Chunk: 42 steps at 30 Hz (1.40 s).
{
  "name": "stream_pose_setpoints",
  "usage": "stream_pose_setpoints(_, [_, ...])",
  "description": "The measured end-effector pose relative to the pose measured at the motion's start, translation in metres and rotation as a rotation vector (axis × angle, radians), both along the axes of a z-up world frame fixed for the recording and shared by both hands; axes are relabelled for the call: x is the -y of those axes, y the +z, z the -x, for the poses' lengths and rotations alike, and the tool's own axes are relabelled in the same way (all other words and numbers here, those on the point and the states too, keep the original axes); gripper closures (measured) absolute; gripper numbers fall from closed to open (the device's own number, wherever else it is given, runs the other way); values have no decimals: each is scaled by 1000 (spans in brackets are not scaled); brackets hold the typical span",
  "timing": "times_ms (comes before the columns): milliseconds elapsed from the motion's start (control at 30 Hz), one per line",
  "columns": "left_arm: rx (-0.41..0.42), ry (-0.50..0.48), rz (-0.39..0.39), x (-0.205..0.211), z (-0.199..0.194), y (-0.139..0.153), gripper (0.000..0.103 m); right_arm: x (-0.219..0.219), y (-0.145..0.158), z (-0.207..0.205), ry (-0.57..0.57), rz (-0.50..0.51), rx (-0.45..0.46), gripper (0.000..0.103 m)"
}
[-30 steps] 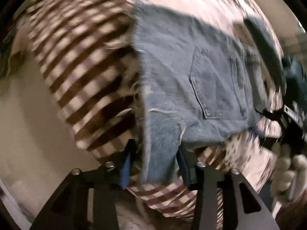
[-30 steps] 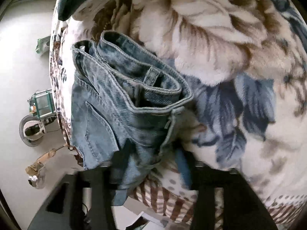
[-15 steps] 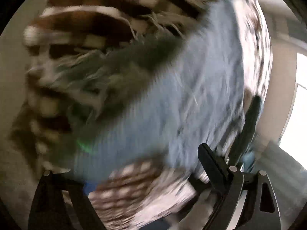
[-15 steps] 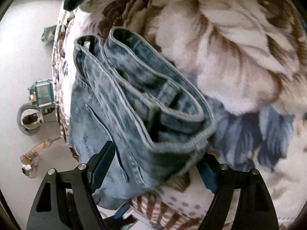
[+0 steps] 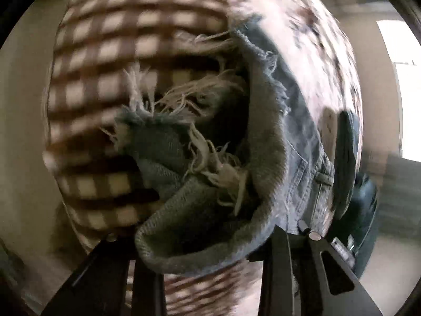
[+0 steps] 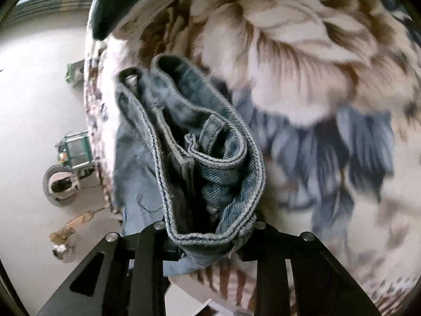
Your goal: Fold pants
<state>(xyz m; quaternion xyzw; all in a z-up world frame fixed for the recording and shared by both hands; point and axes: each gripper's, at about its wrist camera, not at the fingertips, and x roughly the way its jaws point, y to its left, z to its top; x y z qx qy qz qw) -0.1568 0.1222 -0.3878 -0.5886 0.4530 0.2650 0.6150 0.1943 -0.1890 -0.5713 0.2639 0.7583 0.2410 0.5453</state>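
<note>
The pants are faded blue denim shorts with frayed hems. In the left wrist view the frayed leg end (image 5: 200, 184) bulges up between the fingers of my left gripper (image 5: 202, 247), which is shut on it and holds it lifted over the bed. In the right wrist view the folded waistband (image 6: 210, 163) with its belt loop stands up between the fingers of my right gripper (image 6: 210, 234), which is shut on it. The fingertips of both grippers are hidden under the denim.
The shorts lie on a bed cover (image 6: 302, 60) with large brown and blue flowers and a brown checked border (image 5: 118, 52). A dark green cloth (image 6: 113, 8) lies at the far end. Beige floor (image 6: 31, 105) with small objects lies beside the bed.
My left gripper has swung and lifted the frayed leg end towards the waistband. My right gripper has closed on the waistband and raised it closer to the camera.
</note>
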Motion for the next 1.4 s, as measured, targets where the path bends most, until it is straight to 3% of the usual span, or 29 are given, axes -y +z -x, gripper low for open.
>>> stream_pose_setpoints(33, [1,-21,4,-3,-2,-4,71,0,0,4,21,-9,-10,71])
stream_pose_setpoints(100, [8,1,83,-7,-1,-27,65,0,-8,5,82,-4,-14,48])
stream_pose_setpoints(167, [21,49,132,-9,0,-43,63,-1,-24,8,90,10,-46,37])
stream_pose_setpoints(367, [60,204,183,-15,8,-65,58,-15,-43,9,4,-53,-46,33])
stream_pose_setpoints(500, [55,209,161,-15,1,-66,56,-26,-41,6,-56,-65,-3,39])
stream_pose_setpoints(700, [63,194,137,-18,-1,-68,60,-27,-51,13,-85,-84,-13,38])
stream_pose_setpoints(733, [65,181,111,-18,-5,-63,69,-30,-50,12,-89,-79,-12,40])
stream_pose_setpoints(800, [65,149,53,-19,-16,-51,80,-30,-49,11,-95,-62,5,63])
stream_pose_setpoints(900, [85,117,0,-20,-27,-31,83,-24,-35,13,-120,-97,9,74])
stream_pose_setpoints(967, [89,87,-6,-23,-40,-30,80,-30,-25,15,-61,-103,61,72])
stream_pose_setpoints(1033, [36,110,43,-29,-43,-51,70,-34,-30,15,-45,-103,44,55])
stream_pose_setpoints(1067, [36,137,87,-33,-45,-64,70,-39,-39,15,-48,-102,4,48])
stream_pose_setpoints(1133, [49,188,111,-40,-48,-73,77,-49,-55,14,-53,-96,-48,48])
stream_pose_setpoints(1267, [61,102,8,-39,-70,-45,84,-58,-47,16,-76,-60,-19,73])
stream_pose_setpoints(1400, [78,55,-8,-45,-89,-14,85,-61,-15,21,-101,-77,17,81])
